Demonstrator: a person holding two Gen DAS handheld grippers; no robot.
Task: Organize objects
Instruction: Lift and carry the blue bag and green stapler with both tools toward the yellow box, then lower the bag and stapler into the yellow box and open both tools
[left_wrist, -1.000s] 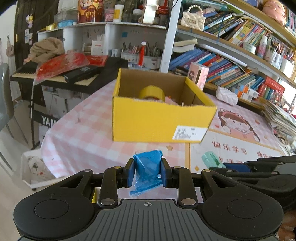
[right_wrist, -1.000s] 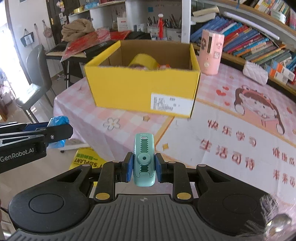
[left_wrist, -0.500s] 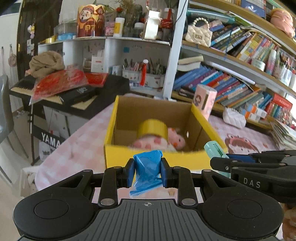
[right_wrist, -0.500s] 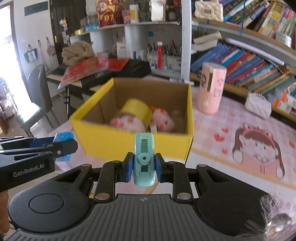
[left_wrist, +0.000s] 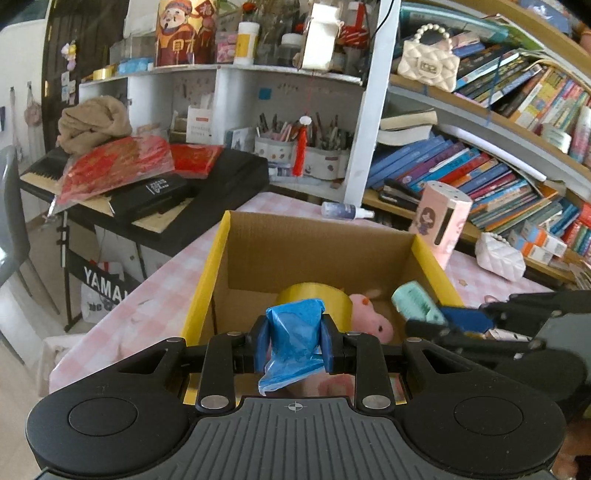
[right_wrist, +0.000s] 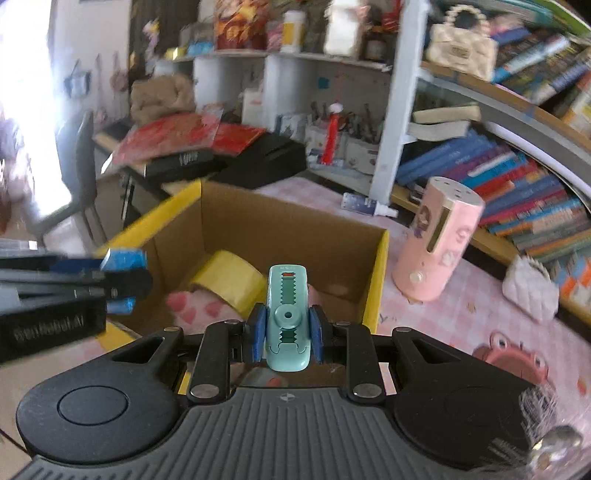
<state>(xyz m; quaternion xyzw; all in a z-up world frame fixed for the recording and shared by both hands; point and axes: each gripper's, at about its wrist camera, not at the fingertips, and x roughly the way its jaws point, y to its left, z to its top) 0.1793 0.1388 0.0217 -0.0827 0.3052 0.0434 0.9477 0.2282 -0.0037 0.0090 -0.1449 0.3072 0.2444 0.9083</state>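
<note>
- On the pink checked tablecloth (left_wrist: 155, 291), a yellow cardboard box (left_wrist: 207, 280) is standing open, in front of crowded bookshelves (left_wrist: 491, 166).
- Inside the box, a roll of yellow tape (left_wrist: 314, 293) is lying against a pink plush toy (left_wrist: 373, 319).
- Beside the box, on its right in the right wrist view, a pink cylindrical holder (right_wrist: 436, 243) is standing upright on the cloth.
- Over the box opening, the left gripper (left_wrist: 294, 341) is clenching a crumpled blue plastic bag (left_wrist: 295, 332) between its blue pads, the bag's loose end hanging below them.
- Next to it, the right gripper (right_wrist: 287, 334) is gripping a mint-green clip-like gadget (right_wrist: 287, 314) upright between its pads, above the box's near right corner.
- Each gripper is showing at the edge of the other's view, both hovering over the box.
</note>
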